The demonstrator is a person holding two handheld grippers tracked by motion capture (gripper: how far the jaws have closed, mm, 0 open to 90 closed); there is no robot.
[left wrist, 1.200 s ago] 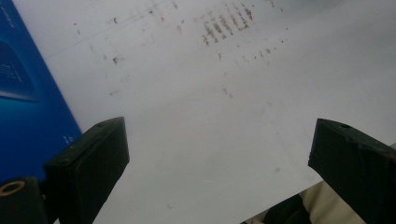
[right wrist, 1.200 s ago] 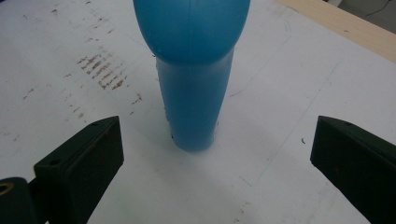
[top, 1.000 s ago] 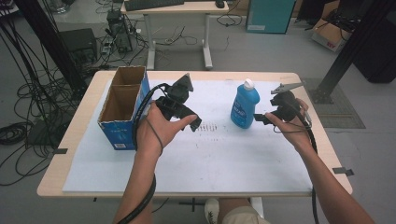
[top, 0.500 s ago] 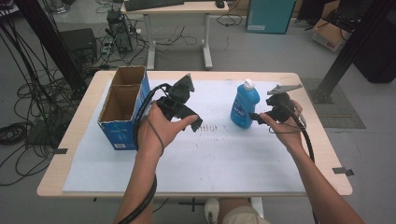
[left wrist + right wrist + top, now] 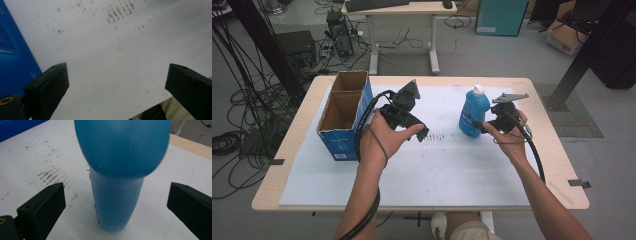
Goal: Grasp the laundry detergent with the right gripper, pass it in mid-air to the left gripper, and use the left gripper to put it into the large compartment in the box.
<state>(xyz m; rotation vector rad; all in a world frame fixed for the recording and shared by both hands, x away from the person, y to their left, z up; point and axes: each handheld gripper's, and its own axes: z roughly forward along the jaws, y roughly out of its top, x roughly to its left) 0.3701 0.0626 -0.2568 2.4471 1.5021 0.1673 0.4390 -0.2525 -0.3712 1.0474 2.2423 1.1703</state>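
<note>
White sheet (image 5: 452, 165): blue bottle (image 5: 473, 117), open box (image 5: 343, 115).

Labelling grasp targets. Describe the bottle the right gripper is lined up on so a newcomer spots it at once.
On the white sheet covering the wooden table, look right of centre, away from the open cardboard box at the left. The blue bottle stands upright there, just ahead of the right gripper, whose jaws are open. It is the one blue container with a white cap.

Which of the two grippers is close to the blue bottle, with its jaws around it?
The right gripper: its open jaws flank the blue bottle. The left gripper hangs over bare white mat, beside the cardboard box.
</note>
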